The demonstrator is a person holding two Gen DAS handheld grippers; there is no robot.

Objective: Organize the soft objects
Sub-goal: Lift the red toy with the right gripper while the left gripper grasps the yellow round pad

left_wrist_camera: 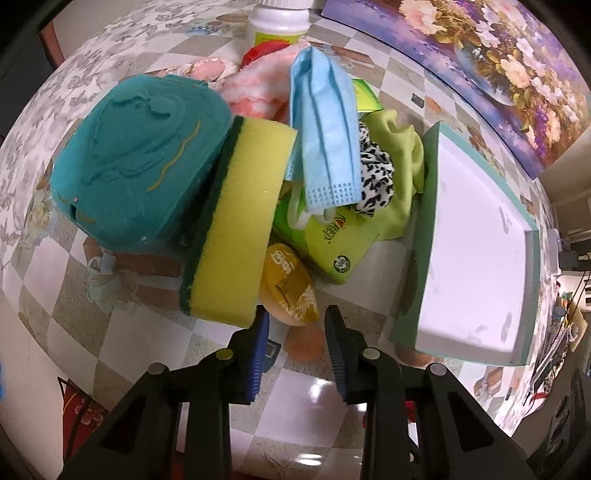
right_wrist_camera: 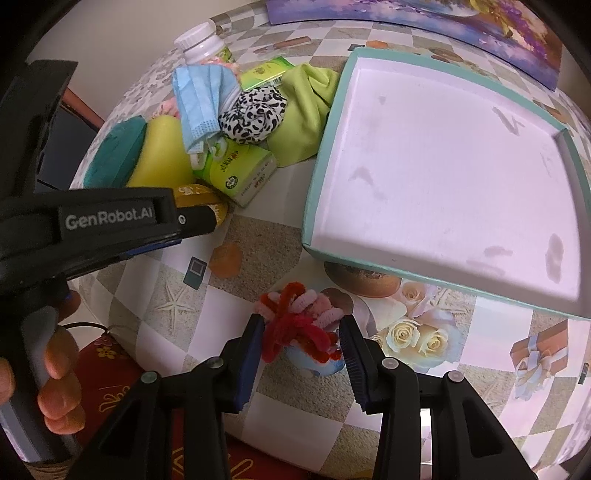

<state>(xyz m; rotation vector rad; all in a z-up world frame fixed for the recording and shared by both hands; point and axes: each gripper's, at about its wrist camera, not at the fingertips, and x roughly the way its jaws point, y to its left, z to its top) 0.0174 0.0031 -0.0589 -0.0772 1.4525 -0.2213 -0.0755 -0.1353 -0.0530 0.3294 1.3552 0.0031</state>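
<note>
My right gripper (right_wrist_camera: 302, 325) is shut on a red and pink pipe-cleaner bundle (right_wrist_camera: 295, 314), held just above the table in front of the white tray (right_wrist_camera: 443, 166). My left gripper (left_wrist_camera: 295, 314) points down at the pile, and its pads sit against the near end of a yellow packet (left_wrist_camera: 290, 284). In the right wrist view the left gripper (right_wrist_camera: 207, 219) covers most of that packet. The pile holds a yellow sponge (left_wrist_camera: 240, 206), blue face mask (left_wrist_camera: 325, 122), spotted scrunchie (left_wrist_camera: 373, 173), green cloth (left_wrist_camera: 399, 147), pink cloth (left_wrist_camera: 255, 88) and tissue pack (left_wrist_camera: 332, 243).
A teal case (left_wrist_camera: 136, 155) leans against the sponge on the left. A white bottle (left_wrist_camera: 277, 18) stands behind the pile. A flower painting (left_wrist_camera: 498, 66) lies along the far table edge. A person's hand (right_wrist_camera: 59, 387) grips the left handle near the table's front edge.
</note>
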